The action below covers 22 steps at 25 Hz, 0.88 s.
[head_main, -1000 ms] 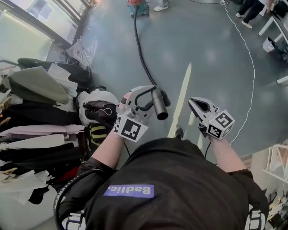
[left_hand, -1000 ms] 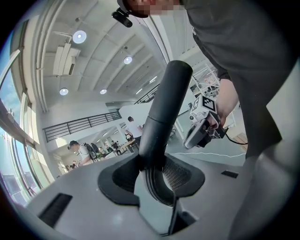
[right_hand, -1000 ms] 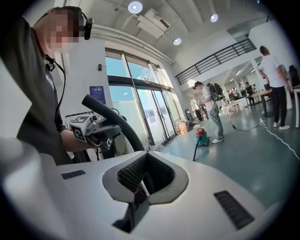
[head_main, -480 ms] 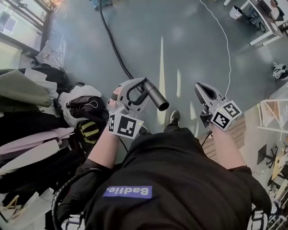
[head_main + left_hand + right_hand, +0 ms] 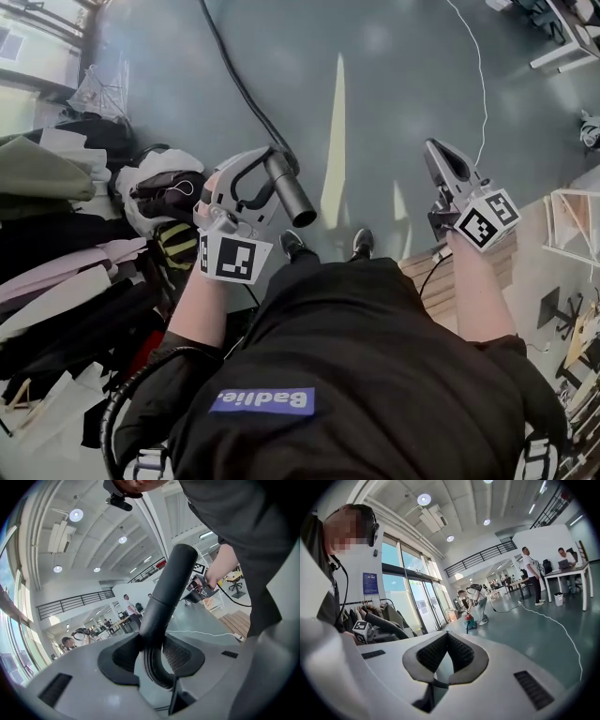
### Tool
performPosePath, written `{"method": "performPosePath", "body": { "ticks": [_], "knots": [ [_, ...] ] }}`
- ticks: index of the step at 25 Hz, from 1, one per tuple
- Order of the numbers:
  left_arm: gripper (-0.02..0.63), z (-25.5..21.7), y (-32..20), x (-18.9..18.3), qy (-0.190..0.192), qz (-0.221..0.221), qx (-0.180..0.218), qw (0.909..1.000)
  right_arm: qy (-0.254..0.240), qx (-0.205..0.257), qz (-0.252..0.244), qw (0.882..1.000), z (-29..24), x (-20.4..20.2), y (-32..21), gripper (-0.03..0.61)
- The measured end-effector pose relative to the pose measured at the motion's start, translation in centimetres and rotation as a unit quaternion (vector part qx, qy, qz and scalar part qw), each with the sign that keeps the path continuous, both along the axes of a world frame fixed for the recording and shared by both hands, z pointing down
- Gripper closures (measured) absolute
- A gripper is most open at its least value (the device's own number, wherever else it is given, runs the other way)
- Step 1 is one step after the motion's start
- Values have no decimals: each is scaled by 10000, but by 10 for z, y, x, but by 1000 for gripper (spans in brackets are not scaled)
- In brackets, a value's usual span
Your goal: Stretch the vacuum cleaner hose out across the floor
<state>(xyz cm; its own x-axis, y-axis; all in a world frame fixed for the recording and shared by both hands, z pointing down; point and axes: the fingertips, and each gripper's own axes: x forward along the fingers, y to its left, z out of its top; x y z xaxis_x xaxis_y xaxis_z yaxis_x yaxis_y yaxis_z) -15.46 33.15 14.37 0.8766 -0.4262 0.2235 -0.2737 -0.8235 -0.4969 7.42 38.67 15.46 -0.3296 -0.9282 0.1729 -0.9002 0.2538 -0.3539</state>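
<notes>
Floor (image 5: pixel 394 84): smooth, grey-green and glossy, with two pale light streaks (image 5: pixel 335 141) lying ahead, between the two tools. Room: a large open hall with tall windows (image 5: pixel 401 597) ahead-left of the right tool and a white ceiling with round lamps (image 5: pixel 424 499). Count: tools 2, hose 1, cable 1, shoes 2, vacuum 1. Left tool (image 5: pixel 265 167): jaws part-way apart, pads clamped on the rigid black end of the hose (image 5: pixel 289 192). That end juts out to the tool's right, and the flexible run leaves the jaws and trails forward over the floor, past the top edge of the head view. Right tool (image 5: pixel 434 150): jaws closed, pads meeting at the tips, nothing between them; it is held well apart from the left tool, on its right. White cable (image 5: pixel 480 84): loose on the floor ahead of the right tool. Shoes (image 5: pixel 292 246): between the tools, behind the jaws. Wooden boards (image 5: pixel 441 281): just behind the right tool. Clothes (image 5: pixel 56 281): heaped to the left of the left tool. Red vacuum (image 5: pixel 469 619): far ahead of the right tool. Three people (image 5: pixel 530 573) are also ahead of it, two of them by a white table (image 5: pixel 576 571).
</notes>
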Motion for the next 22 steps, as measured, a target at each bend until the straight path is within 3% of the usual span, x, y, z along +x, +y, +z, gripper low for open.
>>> {"method": "performPosePath", "body": {
  "ticks": [4,9,17,22],
  "knots": [
    [449,15,14,36,-159,-364,-125,9991,-221,-98,-260,9994,25,48,18,574],
    [449,17,22,59,-284,-716,79,9970,-273,-336,-276,9987,53,92,45,574],
    [449,11,53,64,-440,-463,306,9975,-193,-372,181,9990,50,116,104,574],
    [449,21,81,44,-159,-119,239,9995,-117,-457,679,9966,41,97,148,574]
  ]
}}
